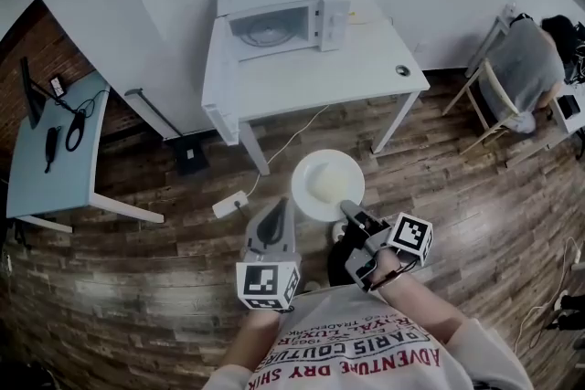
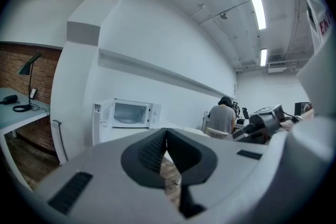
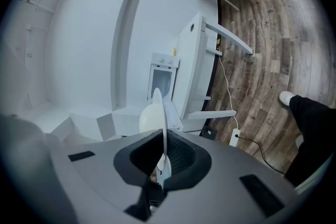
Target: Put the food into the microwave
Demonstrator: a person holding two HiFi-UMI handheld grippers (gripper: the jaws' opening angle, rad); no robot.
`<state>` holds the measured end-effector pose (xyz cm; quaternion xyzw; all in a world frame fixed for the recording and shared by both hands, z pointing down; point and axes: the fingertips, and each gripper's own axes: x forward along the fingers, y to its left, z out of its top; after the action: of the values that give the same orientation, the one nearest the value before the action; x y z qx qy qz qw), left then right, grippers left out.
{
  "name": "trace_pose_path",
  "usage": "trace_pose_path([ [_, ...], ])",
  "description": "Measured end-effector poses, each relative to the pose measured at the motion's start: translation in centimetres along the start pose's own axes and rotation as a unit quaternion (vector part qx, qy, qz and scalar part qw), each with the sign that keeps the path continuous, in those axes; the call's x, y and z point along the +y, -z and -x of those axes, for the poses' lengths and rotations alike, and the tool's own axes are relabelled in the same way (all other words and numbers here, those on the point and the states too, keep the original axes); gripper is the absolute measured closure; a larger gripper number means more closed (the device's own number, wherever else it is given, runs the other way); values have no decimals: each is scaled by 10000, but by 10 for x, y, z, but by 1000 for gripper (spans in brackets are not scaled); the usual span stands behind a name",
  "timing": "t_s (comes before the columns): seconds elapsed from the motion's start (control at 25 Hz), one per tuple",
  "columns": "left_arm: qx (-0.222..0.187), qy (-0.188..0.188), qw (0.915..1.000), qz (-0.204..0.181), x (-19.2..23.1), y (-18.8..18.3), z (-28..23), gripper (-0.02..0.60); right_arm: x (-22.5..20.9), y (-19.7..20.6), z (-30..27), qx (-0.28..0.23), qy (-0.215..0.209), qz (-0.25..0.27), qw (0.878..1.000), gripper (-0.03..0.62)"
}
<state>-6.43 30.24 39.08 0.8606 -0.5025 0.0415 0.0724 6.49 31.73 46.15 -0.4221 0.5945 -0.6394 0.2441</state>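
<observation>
A white plate with a pale heap of food on it hangs level over the wooden floor, in front of the white table. My right gripper is shut on the plate's near rim. In the right gripper view the plate stands edge-on between the pads of the right gripper. My left gripper is beside the plate, shut and holding nothing; its pads meet in the left gripper view. The white microwave stands on the table's far left with its door open and its turntable showing. The left gripper view also shows the microwave.
A small dark round object lies on the table's right end. A power strip and cables lie on the floor by the table legs. A blue-grey desk stands at the left. A person sits on a chair at the far right.
</observation>
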Motion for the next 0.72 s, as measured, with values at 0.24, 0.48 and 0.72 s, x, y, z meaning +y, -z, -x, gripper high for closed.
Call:
trace_pose_path([
  [0.24,32,-255,9997,-18,11,-9,-66,575,12,-57,-51,253,-129,-64,9996,576],
  [0.48,-29,-670,9977,62,23,-30,-146,575,30,-133,-101,606,-192,138,9979,576],
  [0.72,-37,-836,9963,208,26,-37,-211,575,35,-193,-142,876,-150,216,9958,576],
])
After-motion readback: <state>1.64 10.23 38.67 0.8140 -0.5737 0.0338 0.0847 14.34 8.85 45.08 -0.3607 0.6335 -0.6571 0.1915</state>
